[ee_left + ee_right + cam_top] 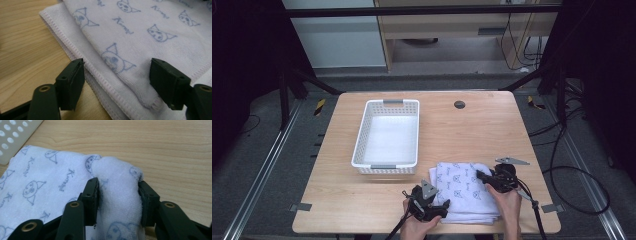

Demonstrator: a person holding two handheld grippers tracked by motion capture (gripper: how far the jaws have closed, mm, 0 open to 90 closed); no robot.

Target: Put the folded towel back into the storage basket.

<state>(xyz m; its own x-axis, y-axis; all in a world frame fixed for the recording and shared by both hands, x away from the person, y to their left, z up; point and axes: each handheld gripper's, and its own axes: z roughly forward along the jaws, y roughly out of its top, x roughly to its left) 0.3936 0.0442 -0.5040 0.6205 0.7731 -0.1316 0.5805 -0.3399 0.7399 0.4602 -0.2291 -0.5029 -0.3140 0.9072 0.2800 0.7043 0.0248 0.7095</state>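
Observation:
A folded white towel (462, 192) with blue cat prints lies near the table's front edge, right of the middle. My left gripper (443, 206) is at the towel's near left corner. In the left gripper view it is open (116, 62), its jaws standing either side of the top layer's hemmed corner (140, 32) without pressing it. My right gripper (482, 176) sits at the towel's far right edge. In the right gripper view it is shut (117, 182) on a bunched-up fold of the towel (117, 170), which bulges up between the pads.
A white perforated basket (362, 135) stands left of centre, just beyond the towel, with nothing in it. The wooden table (472, 130) has a dark round grommet (459, 104) at the back. Cables trail from both grippers over the front edge.

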